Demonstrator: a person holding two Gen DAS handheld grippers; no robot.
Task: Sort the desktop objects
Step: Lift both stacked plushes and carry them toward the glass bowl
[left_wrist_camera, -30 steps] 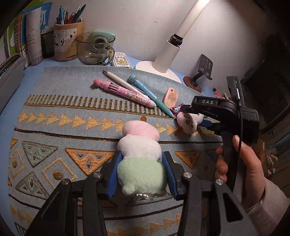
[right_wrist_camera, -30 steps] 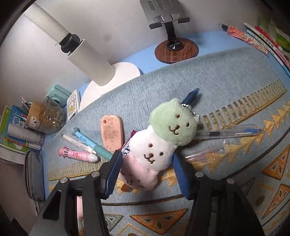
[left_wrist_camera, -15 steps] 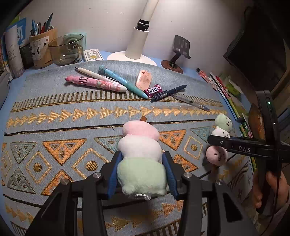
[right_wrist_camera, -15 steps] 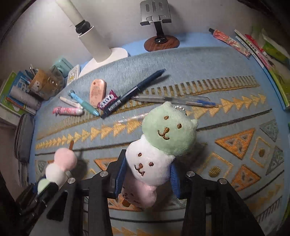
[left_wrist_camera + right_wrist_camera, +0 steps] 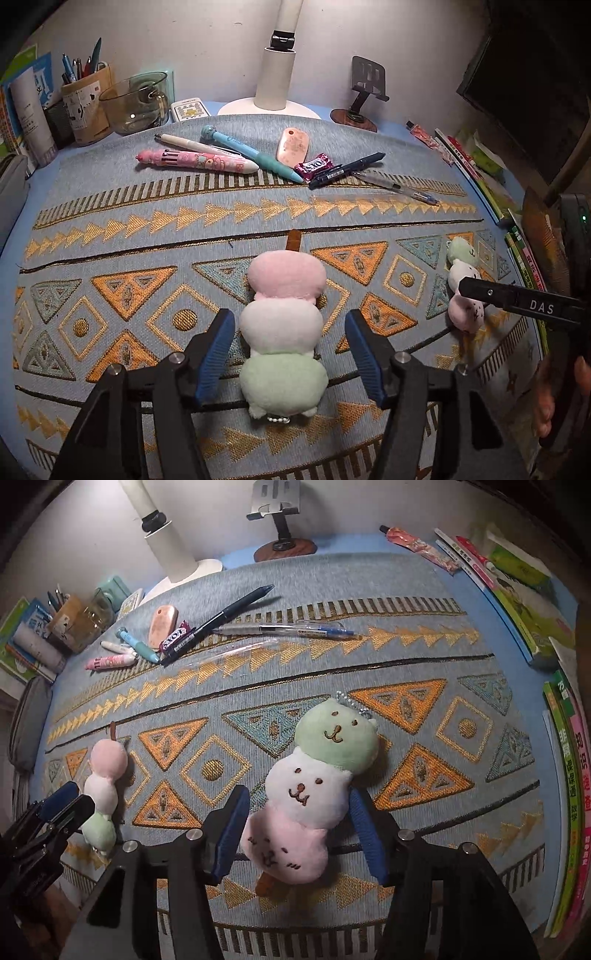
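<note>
Both wrist views look steeply down, close — sharing the patterned mat [image 5: 110, 206].

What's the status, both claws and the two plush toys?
Left claw opening around face-down plush. Right claw opening around face-up plush. Both on mat. Nothing blocking.

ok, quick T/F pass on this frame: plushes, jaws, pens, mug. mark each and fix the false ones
1. Both dango plushes lie on the patterned mat. True: the left plush and the right plush both rest on it.
2. The left gripper is clamped on its plush. False: its jaws are opening, with gaps between the blue pads and the plush.
3. The right plush lies face down. False: its three embroidered faces show, facing up.
4. The pens lie at the far side of the mat, near the lamp. True.
5. The glass mug stands on the mat. False: it stands off it, beside the pen holder.
6. The right gripper straddles its plush. True; its jaws are opening.
</note>
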